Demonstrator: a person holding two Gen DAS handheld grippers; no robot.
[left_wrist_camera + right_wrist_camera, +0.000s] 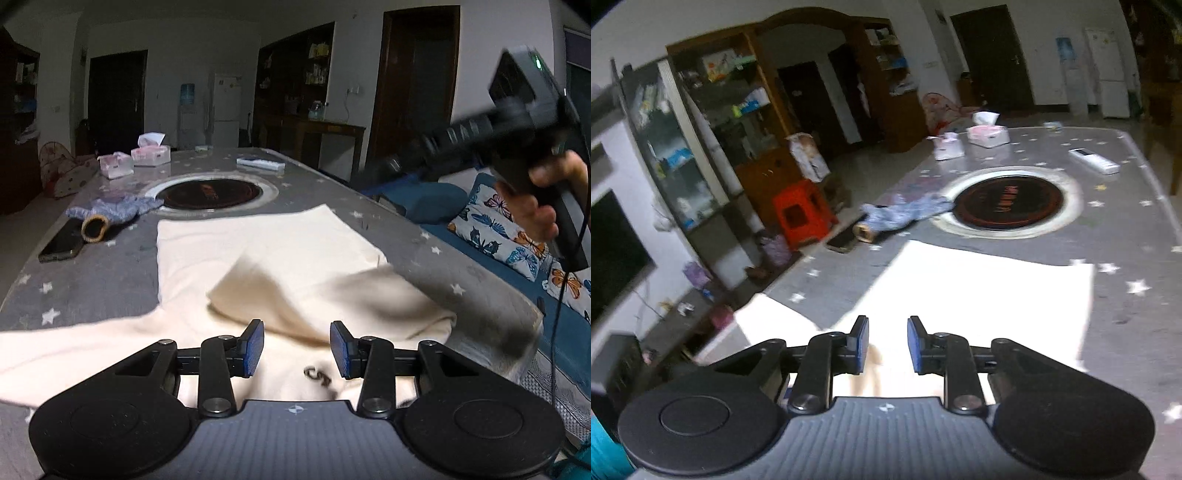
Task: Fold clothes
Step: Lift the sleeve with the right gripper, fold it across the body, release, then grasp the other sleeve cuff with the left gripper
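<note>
A cream garment lies spread on the grey star-patterned table, with one sleeve folded over its body and another sleeve stretching left. My left gripper is open and empty, low over the garment's near edge by a dark mark. The right gripper's body is held high at the right, blurred. In the right wrist view the garment looks bright white below my right gripper, which is open and empty above it.
A round black hotplate is set in the table's middle. A blue cloth, a small roll and a phone lie at the left. Tissue boxes and a remote sit at the far end. A sofa with butterfly cushion is to the right.
</note>
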